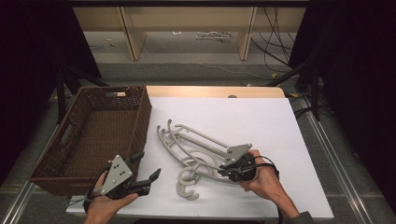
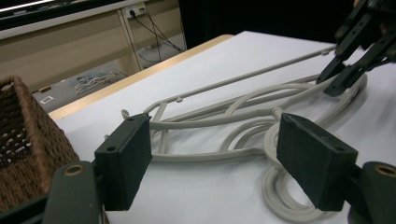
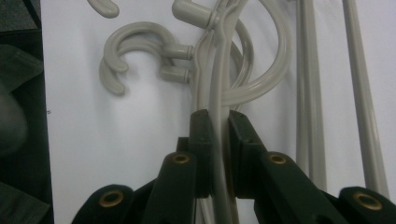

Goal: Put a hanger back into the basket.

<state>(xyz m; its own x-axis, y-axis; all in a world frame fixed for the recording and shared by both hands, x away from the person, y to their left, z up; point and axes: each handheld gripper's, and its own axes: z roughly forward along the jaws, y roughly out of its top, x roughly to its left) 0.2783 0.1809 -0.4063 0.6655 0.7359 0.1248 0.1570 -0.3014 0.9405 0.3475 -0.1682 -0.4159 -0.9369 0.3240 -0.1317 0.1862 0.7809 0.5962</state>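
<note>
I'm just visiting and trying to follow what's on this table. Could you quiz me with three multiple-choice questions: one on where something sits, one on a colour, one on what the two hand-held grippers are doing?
1. Where is the wicker basket?
A. On the left side of the table
B. On the right side
C. On top of the hangers

2. What colour are the plastic hangers?
A. Bright red
B. Pale grey-beige
C. Black

3. What is the right gripper doing?
A. Hanging open above the basket
B. Lying loose on the table
C. Shut on a hanger

Answers:
1. A: the high view shows the basket left of the white table top.
2. B: the hangers look pale grey-beige in all three views.
3. C: the right gripper view shows its jaws pinching a hanger bar, while the left gripper is open.
</note>
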